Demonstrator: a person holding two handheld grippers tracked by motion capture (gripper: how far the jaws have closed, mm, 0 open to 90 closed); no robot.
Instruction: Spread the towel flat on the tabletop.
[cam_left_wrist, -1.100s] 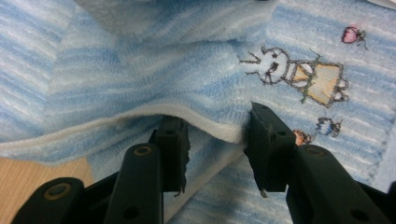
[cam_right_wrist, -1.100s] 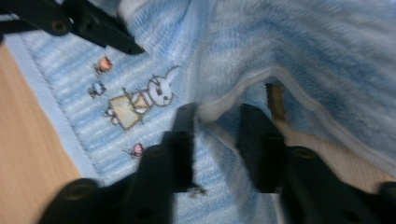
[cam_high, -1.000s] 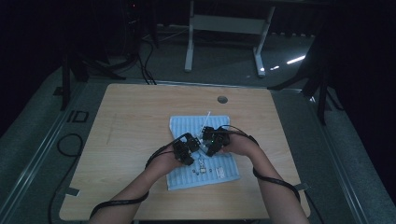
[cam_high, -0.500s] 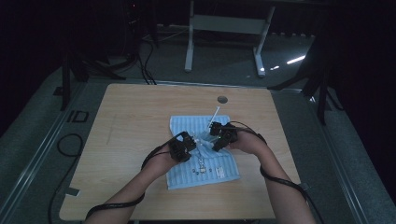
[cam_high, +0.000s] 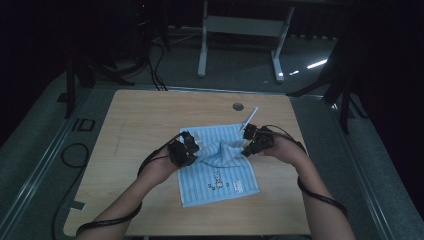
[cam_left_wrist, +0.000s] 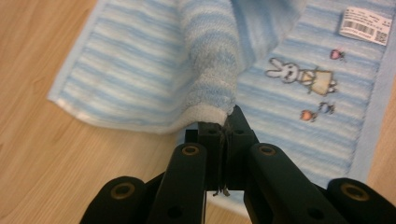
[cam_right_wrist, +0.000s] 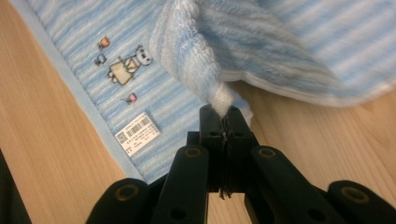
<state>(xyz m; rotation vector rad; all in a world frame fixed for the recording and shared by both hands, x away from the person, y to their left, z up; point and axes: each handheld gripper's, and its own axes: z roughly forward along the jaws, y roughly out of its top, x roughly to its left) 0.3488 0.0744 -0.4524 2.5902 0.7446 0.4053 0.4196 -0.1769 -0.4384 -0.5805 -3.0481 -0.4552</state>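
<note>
Towel (cam_high: 220, 170): light blue with white stripes, lying near the middle of the wooden table (cam_high: 140, 125); its near part is flat, its far part is gathered and raised off the wood.
Left gripper (cam_high: 192, 147): jaws clenched on a bunched fold at the towel's left edge, having just closed on it; cloth is pinched between the black tips in the left gripper view.
Right gripper (cam_high: 246, 150): jaws likewise just closed, gripping a twisted fold at the towel's right edge.
Print (cam_left_wrist: 299, 77): small rabbit figure on the flat part.
Label (cam_right_wrist: 137, 132): white barcode tag on the towel near its border.
Table hole (cam_high: 238, 106): round, beyond the towel, well apart from it.
</note>
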